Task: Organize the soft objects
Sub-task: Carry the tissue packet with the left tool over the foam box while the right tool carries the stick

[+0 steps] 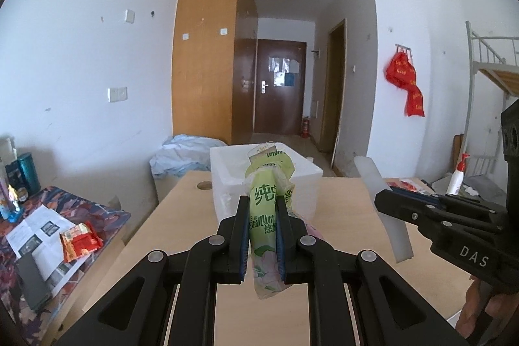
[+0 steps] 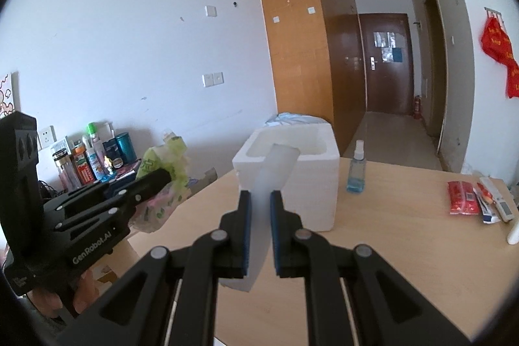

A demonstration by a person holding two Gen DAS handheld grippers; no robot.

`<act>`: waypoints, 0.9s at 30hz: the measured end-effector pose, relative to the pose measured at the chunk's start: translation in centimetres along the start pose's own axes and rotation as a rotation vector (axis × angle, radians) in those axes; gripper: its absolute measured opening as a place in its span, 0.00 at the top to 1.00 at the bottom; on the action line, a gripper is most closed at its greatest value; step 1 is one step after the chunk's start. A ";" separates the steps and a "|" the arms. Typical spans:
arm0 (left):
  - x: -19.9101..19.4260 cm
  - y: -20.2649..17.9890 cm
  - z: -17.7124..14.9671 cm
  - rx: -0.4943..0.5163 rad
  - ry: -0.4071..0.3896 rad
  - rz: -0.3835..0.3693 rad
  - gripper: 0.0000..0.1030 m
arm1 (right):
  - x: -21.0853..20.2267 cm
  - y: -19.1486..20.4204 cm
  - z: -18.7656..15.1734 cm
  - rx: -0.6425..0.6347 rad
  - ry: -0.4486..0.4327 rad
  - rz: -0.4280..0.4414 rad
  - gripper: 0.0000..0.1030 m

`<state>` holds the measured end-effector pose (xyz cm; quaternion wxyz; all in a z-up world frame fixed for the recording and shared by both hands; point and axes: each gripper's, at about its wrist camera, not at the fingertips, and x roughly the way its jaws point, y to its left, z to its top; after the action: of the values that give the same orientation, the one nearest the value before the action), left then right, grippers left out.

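Green pack [image 1: 264,222] clamped upright between left gripper [image 1: 262,235] jaws, centre of the left wrist frame, its top in front of the foam box [image 1: 305,184]. White strip [image 2: 262,206] pinched in right gripper [image 2: 259,235] jaws, nearly closed, centre of the right wrist frame, its far end over the box rim. Box sits on the counter [image 2: 389,248]. Blue spray bottle [image 2: 356,167] just right of box; red packets [image 2: 462,196] far right of frame.
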<state>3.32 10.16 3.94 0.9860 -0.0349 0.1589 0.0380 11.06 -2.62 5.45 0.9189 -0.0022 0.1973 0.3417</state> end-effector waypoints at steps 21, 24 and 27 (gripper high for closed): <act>4.8 0.3 3.1 0.005 0.003 -0.027 0.86 | 3.8 -1.3 3.1 0.003 0.017 -0.019 0.86; 6.2 0.6 3.7 -0.001 0.013 -0.028 0.86 | 4.9 -1.8 3.9 0.006 0.014 -0.024 0.86; 7.8 0.7 4.3 -0.002 0.026 -0.031 0.86 | 5.9 -2.3 4.5 0.011 0.015 -0.028 0.86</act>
<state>11.93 11.66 5.48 0.9843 -0.0388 0.1709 0.0224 18.19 -0.12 7.19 0.9221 -0.0025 0.2059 0.3277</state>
